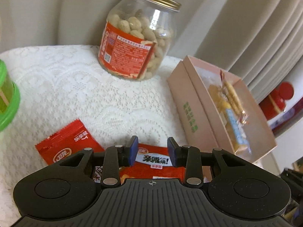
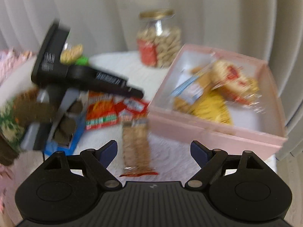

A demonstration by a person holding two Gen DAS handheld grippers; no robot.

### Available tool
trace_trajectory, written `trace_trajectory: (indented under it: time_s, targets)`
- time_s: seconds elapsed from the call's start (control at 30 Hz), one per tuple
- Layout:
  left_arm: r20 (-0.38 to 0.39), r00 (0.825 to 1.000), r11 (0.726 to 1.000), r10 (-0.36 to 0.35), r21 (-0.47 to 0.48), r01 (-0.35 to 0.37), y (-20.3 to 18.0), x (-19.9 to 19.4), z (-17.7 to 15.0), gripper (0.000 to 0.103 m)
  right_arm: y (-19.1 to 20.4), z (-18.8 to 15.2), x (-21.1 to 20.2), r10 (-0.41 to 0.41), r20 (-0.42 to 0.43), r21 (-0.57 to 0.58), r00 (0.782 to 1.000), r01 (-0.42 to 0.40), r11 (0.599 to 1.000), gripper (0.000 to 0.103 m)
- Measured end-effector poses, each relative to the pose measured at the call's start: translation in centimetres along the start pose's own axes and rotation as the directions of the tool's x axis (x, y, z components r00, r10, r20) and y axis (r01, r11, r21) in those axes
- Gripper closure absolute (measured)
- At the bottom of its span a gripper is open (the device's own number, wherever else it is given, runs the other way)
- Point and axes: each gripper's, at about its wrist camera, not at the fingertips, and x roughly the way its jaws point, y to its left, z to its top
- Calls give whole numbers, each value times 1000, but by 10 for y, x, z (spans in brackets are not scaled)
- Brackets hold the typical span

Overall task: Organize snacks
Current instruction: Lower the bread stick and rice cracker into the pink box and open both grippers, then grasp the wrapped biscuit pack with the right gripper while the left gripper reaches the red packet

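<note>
My left gripper [image 1: 152,149] hangs low over a red snack packet [image 1: 154,159] on the white lace cloth, its blue pads apart and not pressing on it. A second red packet [image 1: 70,143] lies just to its left. In the blurred right wrist view my right gripper [image 2: 153,151] is open wide above a long brown biscuit bar [image 2: 137,147], which lies on the cloth between and ahead of the fingers. The left gripper [image 2: 136,92] shows there too, pointing down at the red packets [image 2: 113,111]. An open pink box [image 2: 217,130] with several wrapped snacks stands to the right.
A gold-lidded peanut jar [image 1: 138,43] stands at the back by the curtain. A green-lidded container [image 1: 7,102] is at the left edge. A blue tray of dark cookies [image 2: 64,130] lies beside a patterned sleeve [image 2: 11,117]. The pink box [image 1: 191,102] sits close right of the left gripper.
</note>
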Motion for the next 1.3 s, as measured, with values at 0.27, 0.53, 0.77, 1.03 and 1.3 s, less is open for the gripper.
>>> trace_trajectory:
  time_s: [0.27, 0.53, 0.77, 1.03, 1.3]
  targets:
    - [-57, 997, 991, 59, 125, -51, -10, -20, -25, 70, -19, 4, 9, -78, 97, 32, 992, 76, 997, 19]
    - [-8, 1000, 999, -12, -48, 11, 8, -41, -26, 74, -6, -9, 23, 19, 69, 6, 997, -19, 1000, 19]
    - [48, 999, 996, 4, -91, 1, 0, -17, -2, 74, 8, -35, 21, -84, 53, -79, 995, 88, 993, 67]
    - [-63, 995, 997, -72, 1, 73, -24, -15, -28, 77, -66, -76, -11, -141, 35, 42, 989, 140, 989, 67]
    - [-92, 988, 985, -125, 106, 135, -60, -55, -86, 76, -69, -98, -13, -117, 140, 96, 983, 104, 990, 53]
